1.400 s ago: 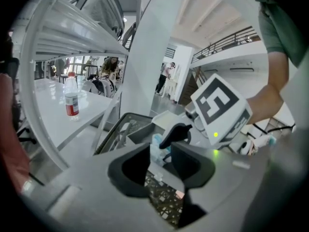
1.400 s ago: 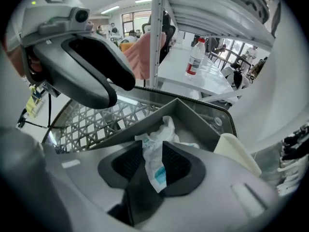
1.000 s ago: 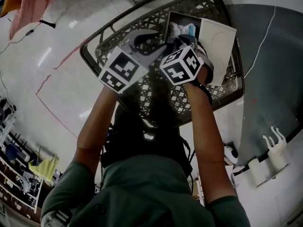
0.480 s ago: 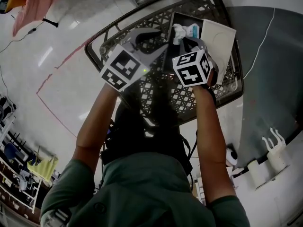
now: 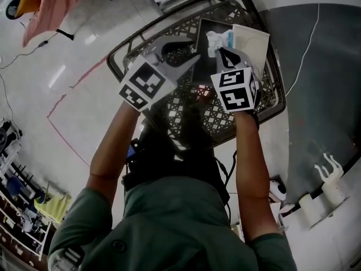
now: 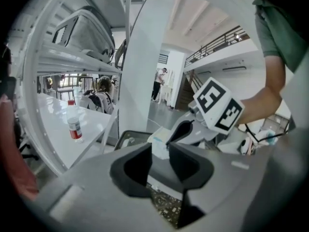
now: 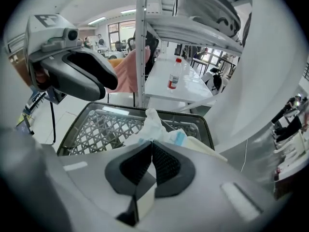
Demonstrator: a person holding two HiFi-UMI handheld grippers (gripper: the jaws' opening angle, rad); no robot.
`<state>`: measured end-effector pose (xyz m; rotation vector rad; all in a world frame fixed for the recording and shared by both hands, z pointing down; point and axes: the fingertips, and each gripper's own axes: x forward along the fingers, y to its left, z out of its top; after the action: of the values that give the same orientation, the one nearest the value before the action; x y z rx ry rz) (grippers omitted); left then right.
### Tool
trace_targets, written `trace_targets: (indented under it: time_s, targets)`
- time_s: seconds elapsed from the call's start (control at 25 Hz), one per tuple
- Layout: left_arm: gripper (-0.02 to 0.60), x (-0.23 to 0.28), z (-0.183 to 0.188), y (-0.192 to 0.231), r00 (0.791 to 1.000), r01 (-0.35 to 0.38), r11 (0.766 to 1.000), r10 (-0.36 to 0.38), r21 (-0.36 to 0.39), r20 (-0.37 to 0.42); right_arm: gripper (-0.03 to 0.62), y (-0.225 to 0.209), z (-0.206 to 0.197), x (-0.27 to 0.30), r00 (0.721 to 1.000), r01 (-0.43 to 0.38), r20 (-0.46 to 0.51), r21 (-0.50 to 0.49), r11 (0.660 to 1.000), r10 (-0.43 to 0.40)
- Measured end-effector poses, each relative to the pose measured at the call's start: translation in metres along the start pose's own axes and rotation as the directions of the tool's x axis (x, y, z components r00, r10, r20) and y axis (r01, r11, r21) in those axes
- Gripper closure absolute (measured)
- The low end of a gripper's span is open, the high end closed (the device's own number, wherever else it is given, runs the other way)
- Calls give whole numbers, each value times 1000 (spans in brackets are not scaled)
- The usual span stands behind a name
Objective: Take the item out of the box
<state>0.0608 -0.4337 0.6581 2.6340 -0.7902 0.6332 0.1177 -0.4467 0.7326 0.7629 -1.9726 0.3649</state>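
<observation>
Arms: two bare forearms [image 5: 113,151] reach forward out of green sleeves. Each hand holds a gripper over the basket.
Left gripper [image 5: 183,52]: jaws spread wide with nothing between them. In the left gripper view [image 6: 160,158] the gap looks out onto the item and the right gripper beyond. Its marker cube [image 5: 141,83] faces up. It sits just left of the right gripper and does not touch it.
Right gripper [image 5: 224,52]: jaws pressed together, pinching the item's lower edge. This is plain in the right gripper view [image 7: 151,153]. Its marker cube [image 5: 236,89] sits above the wrist.
Item [image 5: 217,37]: a crumpled white packet with some blue on it. It sticks up past the right jaw tips [image 7: 153,123] over the box. Whether it is clear of the box cannot be told.
Box [image 5: 203,30]: dark, with its top uncovered, lying in the far part of the basket under the item.
Lid [image 5: 251,41]: a white panel just right of the item, against the basket's far right side.
Basket [image 5: 121,61]: black lattice walls with a dark rim, standing on the floor below both grippers.
Floor [image 5: 73,129]: pale and glossy, with a thin red line on it. A grey mat [image 5: 327,66] lies to the right, crossed by a white cable [image 5: 309,47].
Cloth [image 5: 53,4]: pink, hanging beyond the basket at far left.
Shelf [image 7: 141,42]: a white upright post behind the basket.
Table [image 7: 164,88]: white, beyond the shelf post.
Bottle [image 7: 173,81]: stands upright on the table and has a red label.
</observation>
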Motion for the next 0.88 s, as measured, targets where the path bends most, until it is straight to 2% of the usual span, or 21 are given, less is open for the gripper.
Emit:
trace_targets:
  time_s: [0.44, 0.88]
  targets:
    - [523, -49, 62, -35, 999, 12, 996, -15, 94, 35, 583, 1, 37, -96, 983, -13, 182, 106, 994, -7]
    - [555, -101, 136, -72, 993, -33, 983, 12, 183, 115, 583, 0, 70, -207, 938, 33, 340, 93, 995, -63]
